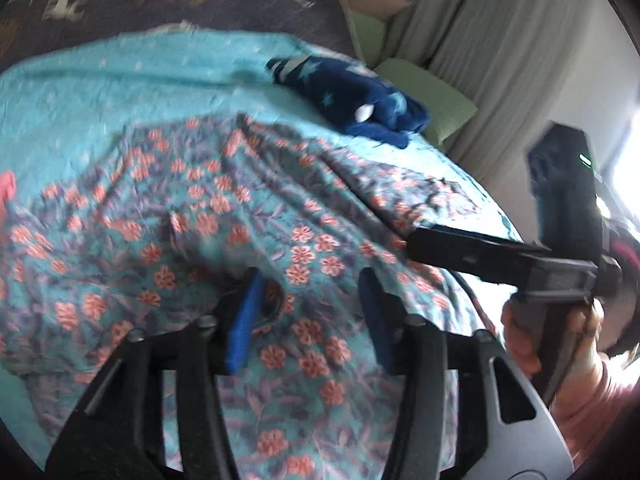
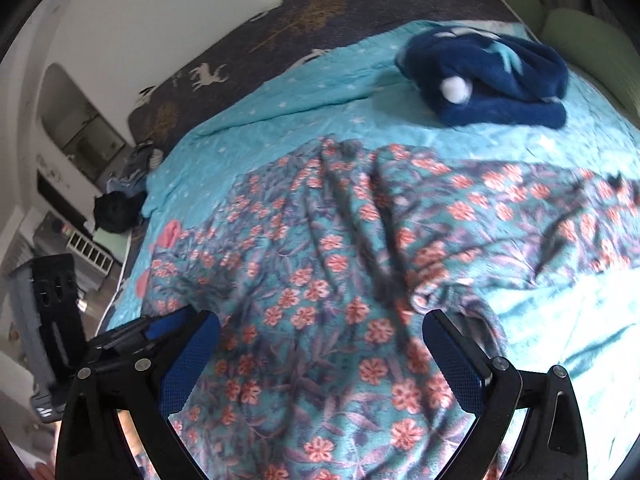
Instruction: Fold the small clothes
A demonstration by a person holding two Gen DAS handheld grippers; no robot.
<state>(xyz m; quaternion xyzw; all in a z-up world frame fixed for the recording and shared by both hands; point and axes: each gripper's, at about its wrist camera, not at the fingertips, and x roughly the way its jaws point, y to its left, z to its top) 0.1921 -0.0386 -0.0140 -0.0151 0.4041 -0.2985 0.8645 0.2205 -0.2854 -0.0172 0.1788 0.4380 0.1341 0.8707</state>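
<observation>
A teal garment with pink and purple flowers [image 1: 224, 216] lies spread and wrinkled on the turquoise bedspread [image 1: 100, 92]; it also fills the right wrist view [image 2: 340, 248]. My left gripper [image 1: 310, 280] is open just above the cloth, its blue pads apart, nothing between them. My right gripper [image 2: 320, 328] is open wide over the garment's near part. In the left wrist view the right gripper [image 1: 412, 244] reaches in from the right, its tip at the garment's right edge. The left gripper [image 2: 160, 326] shows at the lower left of the right wrist view.
A dark blue fleece garment with stars and a white pompom [image 1: 360, 100] lies bunched at the far right of the bed [image 2: 492, 76]. A dark blanket with deer [image 2: 304, 28] covers the far side. Green cushions [image 1: 432, 96] and curtains stand to the right.
</observation>
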